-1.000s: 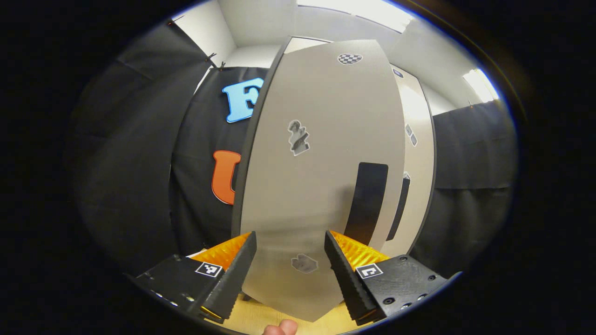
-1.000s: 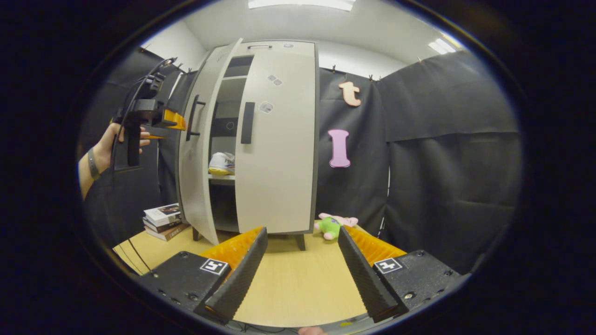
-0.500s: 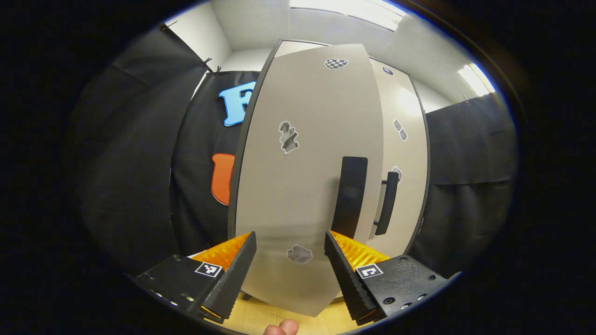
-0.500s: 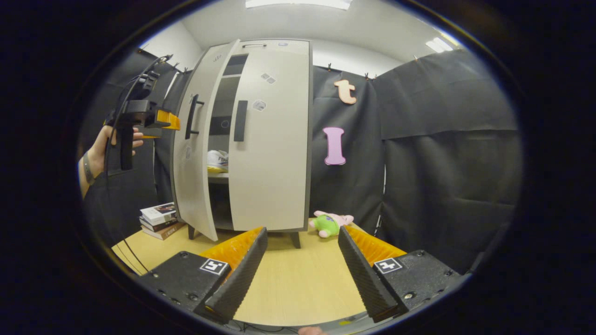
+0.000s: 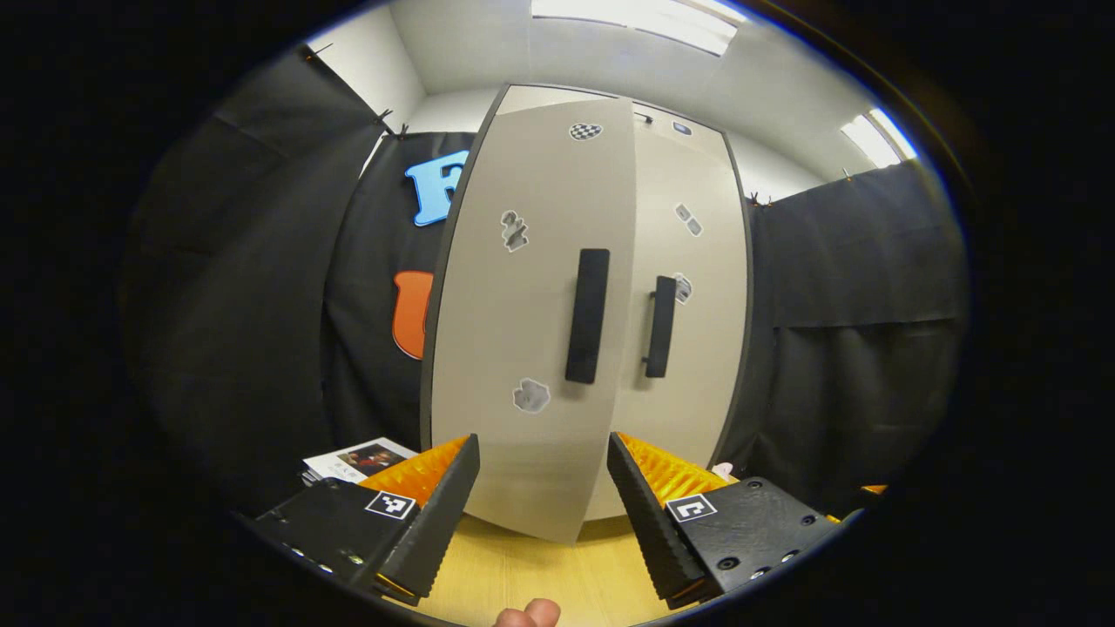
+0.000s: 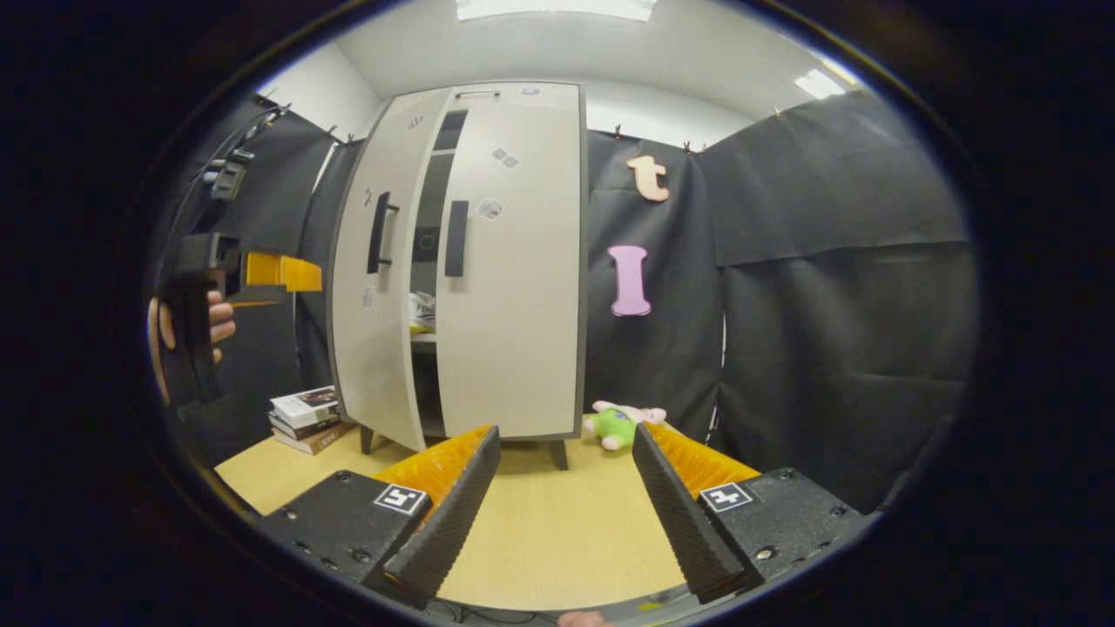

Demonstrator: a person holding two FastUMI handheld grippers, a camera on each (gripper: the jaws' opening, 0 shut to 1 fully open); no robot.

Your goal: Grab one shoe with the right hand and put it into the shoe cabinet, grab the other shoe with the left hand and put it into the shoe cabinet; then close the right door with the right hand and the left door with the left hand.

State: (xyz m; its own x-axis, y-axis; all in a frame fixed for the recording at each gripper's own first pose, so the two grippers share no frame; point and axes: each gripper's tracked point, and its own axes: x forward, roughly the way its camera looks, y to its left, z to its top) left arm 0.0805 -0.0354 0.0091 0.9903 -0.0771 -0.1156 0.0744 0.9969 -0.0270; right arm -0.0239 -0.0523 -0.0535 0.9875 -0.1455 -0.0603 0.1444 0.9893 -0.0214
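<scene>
The grey shoe cabinet (image 6: pixel 514 287) stands on the wooden table. Its right door (image 5: pixel 688 348) is closed, and its left door (image 6: pixel 375 296) is ajar by a narrow gap. Through that gap a white shoe (image 6: pixel 423 310) shows on a shelf. In the left gripper view the left door (image 5: pixel 523 331) fills the middle, its black handle (image 5: pixel 586 315) beside the right door's handle (image 5: pixel 660 326). My left gripper (image 5: pixel 540 442) is open, facing the left door's outer face with nothing between its fingers. In the right gripper view a hand holds that left gripper (image 6: pixel 279 272) just left of the door. My right gripper (image 6: pixel 564 433) hangs open over the table, well back from the cabinet.
A stack of books (image 6: pixel 305 411) lies on the table (image 6: pixel 557 531) left of the cabinet, also seen as books (image 5: pixel 357 459) in the left gripper view. A green and pink plush toy (image 6: pixel 620 423) lies by the cabinet's right foot. Black cloth walls surround the booth.
The left door has swung much further toward closed, leaving a thin gap. The left gripper has dropped lower and drawn back from the door. My right gripper has barely moved.
</scene>
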